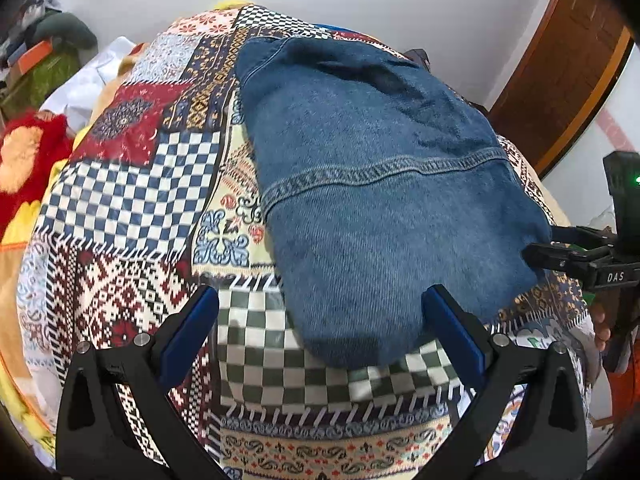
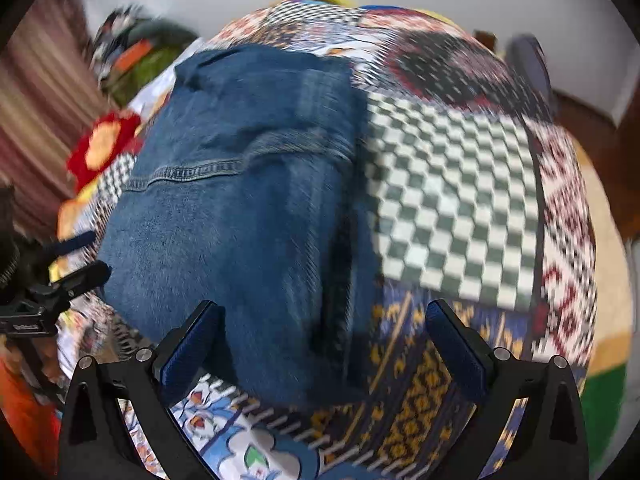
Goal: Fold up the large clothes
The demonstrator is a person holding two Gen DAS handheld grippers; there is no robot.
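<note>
A folded blue denim garment (image 1: pixel 372 200) lies on a patchwork-patterned cloth (image 1: pixel 132 200) that covers the surface. My left gripper (image 1: pixel 320 296) is open above the garment's near rounded edge, one blue-padded finger on each side, holding nothing. The right gripper (image 1: pixel 552 248) reaches in from the right edge of the left wrist view, at the garment's right side. In the blurred right wrist view the denim garment (image 2: pixel 240 208) fills the left half over the patterned cloth (image 2: pixel 452 200). There my right gripper (image 2: pixel 322 312) is open and empty over its near edge, with the left gripper (image 2: pixel 84 256) at far left.
A red and yellow fluffy item (image 1: pixel 24 160) and white fabric (image 1: pixel 92 76) lie left of the cloth. A cluttered pile with a green box (image 1: pixel 44 72) sits at the back left. A brown wooden door frame (image 1: pixel 560 80) stands at the right. Fingers of a hand (image 1: pixel 600 328) show by the right gripper.
</note>
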